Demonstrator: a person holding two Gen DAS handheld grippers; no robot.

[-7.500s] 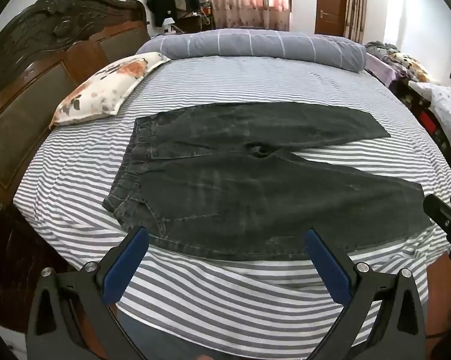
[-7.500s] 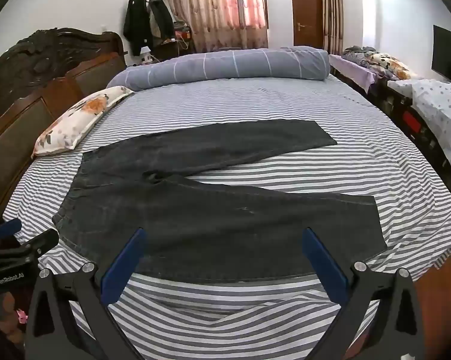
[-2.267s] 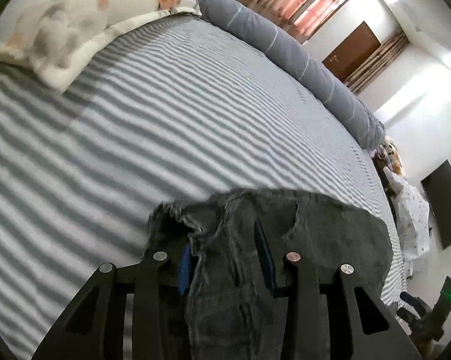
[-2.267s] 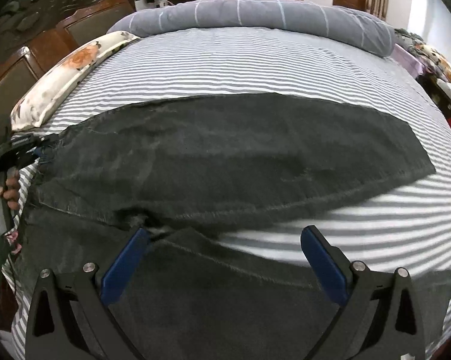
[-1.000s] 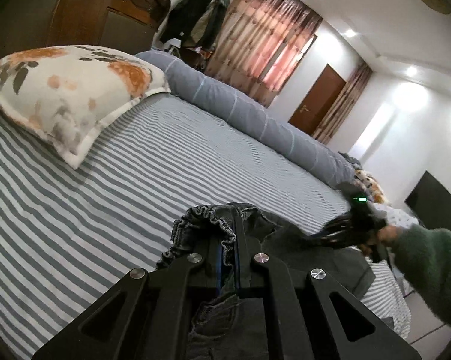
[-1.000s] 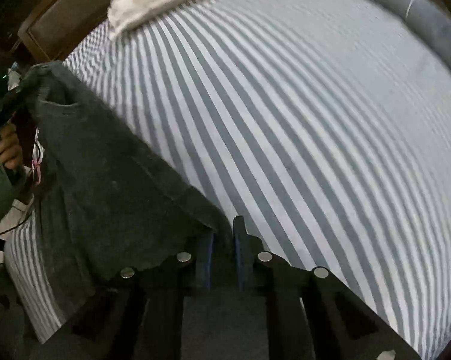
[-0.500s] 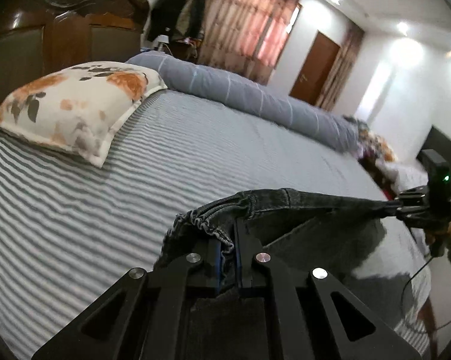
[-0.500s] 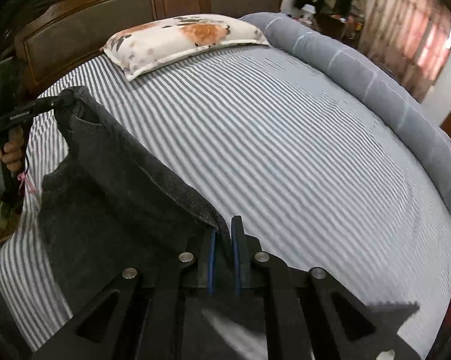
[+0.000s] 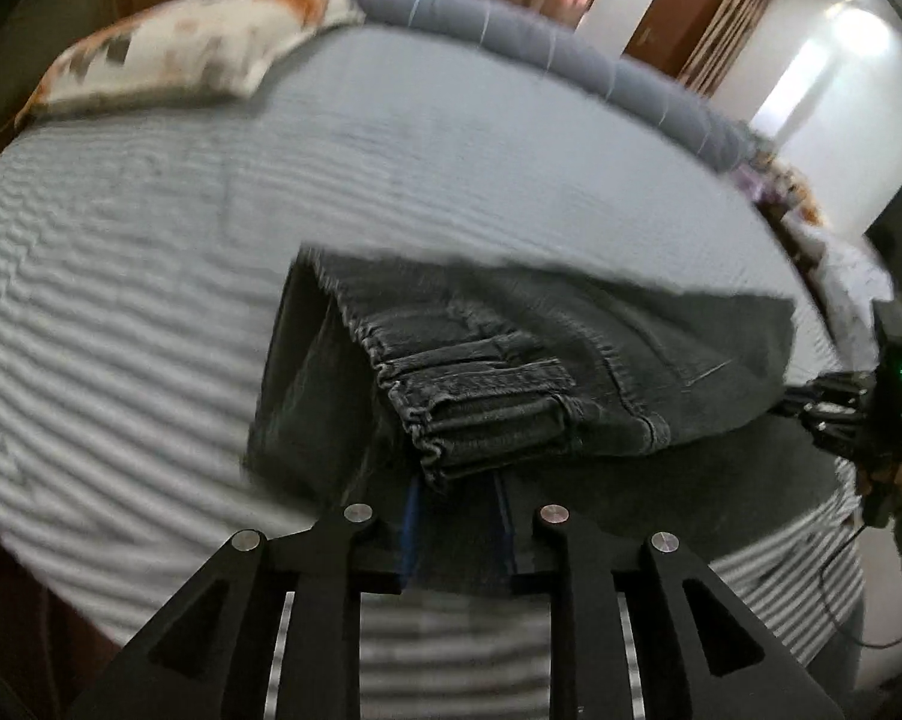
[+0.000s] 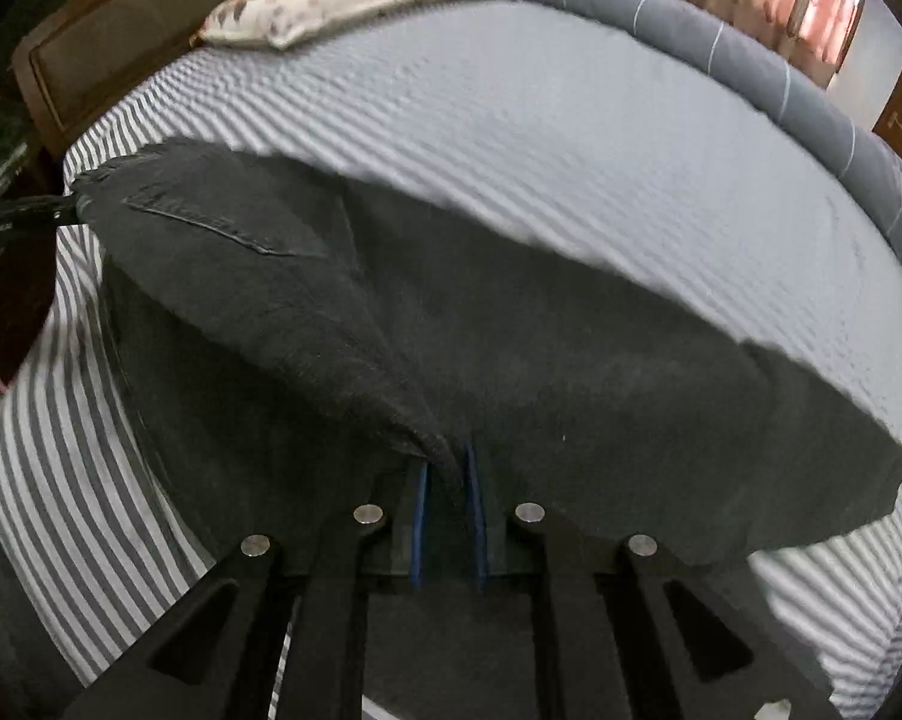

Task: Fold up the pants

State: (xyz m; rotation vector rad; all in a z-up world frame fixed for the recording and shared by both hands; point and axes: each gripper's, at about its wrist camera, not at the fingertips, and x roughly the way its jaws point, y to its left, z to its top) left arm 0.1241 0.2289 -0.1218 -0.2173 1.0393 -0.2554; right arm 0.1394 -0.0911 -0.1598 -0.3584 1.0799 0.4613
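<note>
Dark grey denim pants (image 9: pixel 601 324) lie on the striped bed sheet (image 9: pixel 150 252), one leg laid over the other. The gathered waistband (image 9: pixel 481 396) sits just ahead of my left gripper (image 9: pixel 457 516). Its jaws are opening, the blue pads stand apart and the waistband end is barely at their tips. In the right wrist view the pants (image 10: pixel 541 330) spread wide, and a raised fold of the leg edge runs down into my right gripper (image 10: pixel 446 510). Its jaws are opening too, with the fold loose between the pads. The left gripper (image 10: pixel 18 219) shows at the waist corner.
A floral pillow (image 9: pixel 180 54) and a long grey bolster (image 9: pixel 541 36) lie at the far side of the bed. A wooden headboard (image 10: pixel 120 60) stands at the left. The right gripper's body (image 9: pixel 859 408) and a hand (image 9: pixel 898 480) show at the bed's right edge.
Both grippers have swung down and toward the near side of the bed, laying the lifted pants leg onto the other. Both pairs of pads, closed before, now stand apart.
</note>
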